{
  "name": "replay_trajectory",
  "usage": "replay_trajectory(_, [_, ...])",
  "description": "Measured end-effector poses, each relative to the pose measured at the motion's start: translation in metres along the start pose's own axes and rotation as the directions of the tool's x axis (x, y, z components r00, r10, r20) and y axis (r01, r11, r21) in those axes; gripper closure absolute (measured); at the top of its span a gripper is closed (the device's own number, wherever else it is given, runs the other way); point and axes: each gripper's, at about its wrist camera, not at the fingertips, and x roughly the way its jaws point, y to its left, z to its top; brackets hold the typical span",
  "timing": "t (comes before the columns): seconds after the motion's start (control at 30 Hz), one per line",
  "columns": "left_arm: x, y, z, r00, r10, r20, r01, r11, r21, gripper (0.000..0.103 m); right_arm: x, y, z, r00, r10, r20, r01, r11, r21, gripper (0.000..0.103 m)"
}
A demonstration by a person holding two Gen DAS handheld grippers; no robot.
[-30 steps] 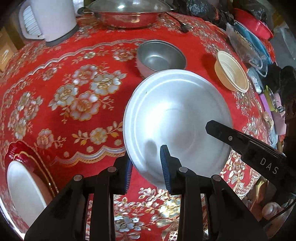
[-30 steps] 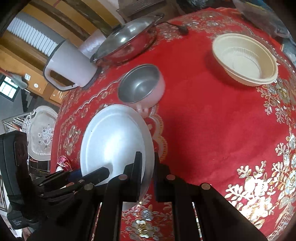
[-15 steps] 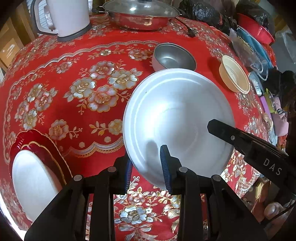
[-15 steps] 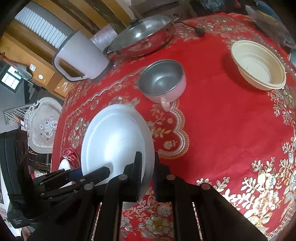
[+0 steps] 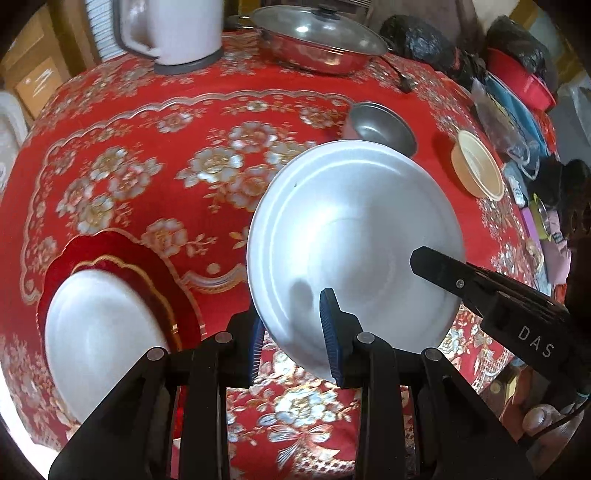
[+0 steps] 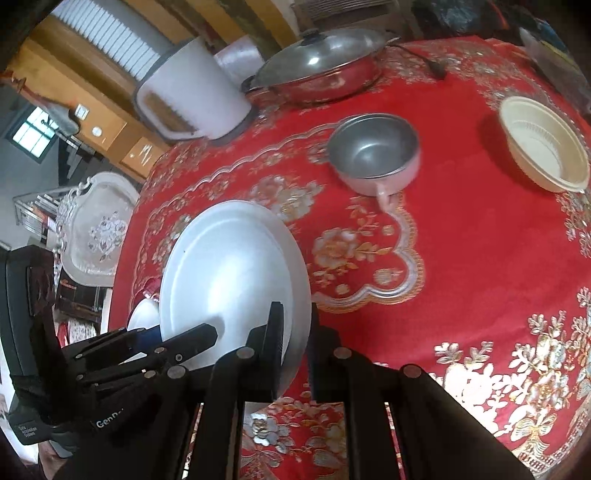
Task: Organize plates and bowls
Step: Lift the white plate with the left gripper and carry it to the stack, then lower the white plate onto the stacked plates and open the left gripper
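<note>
A round silver metal plate (image 5: 354, 236) hangs tilted above the red flowered tablecloth. My left gripper (image 5: 291, 332) is shut on its near rim. My right gripper (image 6: 295, 336) is shut on its right rim, and the plate shows in the right wrist view (image 6: 229, 266). The right gripper's fingers (image 5: 443, 269) reach over the plate in the left wrist view. A red scalloped plate (image 5: 122, 254) with a white plate (image 5: 96, 332) on it lies at the table's left edge. A metal bowl with a pink outside (image 6: 373, 151) and a cream plastic bowl (image 6: 543, 144) stand farther back.
A white electric kettle (image 5: 173, 33) and a lidded steel pan (image 5: 317, 37) stand at the back of the table. Bags, a red basin (image 5: 517, 77) and clutter line the right edge. A white ornate chair (image 6: 99, 229) stands beyond the table's left side.
Both grippers have carried the silver plate back and left, away from the bowls. The red and white plates have come further into the left wrist view.
</note>
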Motion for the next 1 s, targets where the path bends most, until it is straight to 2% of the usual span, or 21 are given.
replay_trajectory(0.43, [-0.026, 0.065, -0.021, 0.998, 0.05, 0.023, -0.047, 0.989, -0.137, 0.075, 0.033, 0.064, 0.0, 0.996, 0.054, -0.071, -0.062, 0.991, -0.122, 0.091])
replay_trajectory(0.73, [-0.039, 0.123, -0.045, 0.995, 0.095, 0.015, -0.088, 0.959, -0.269, 0.075, 0.066, 0.122, -0.007, 0.985, 0.084, -0.153, -0.121, 0.961, -0.249, 0.09])
replay_trajectory(1.0, [-0.04, 0.151, -0.063, 0.993, 0.12, -0.005, -0.116, 0.94, -0.32, 0.075, 0.09, 0.152, -0.016, 0.973, 0.09, -0.215, -0.153, 0.942, -0.298, 0.09])
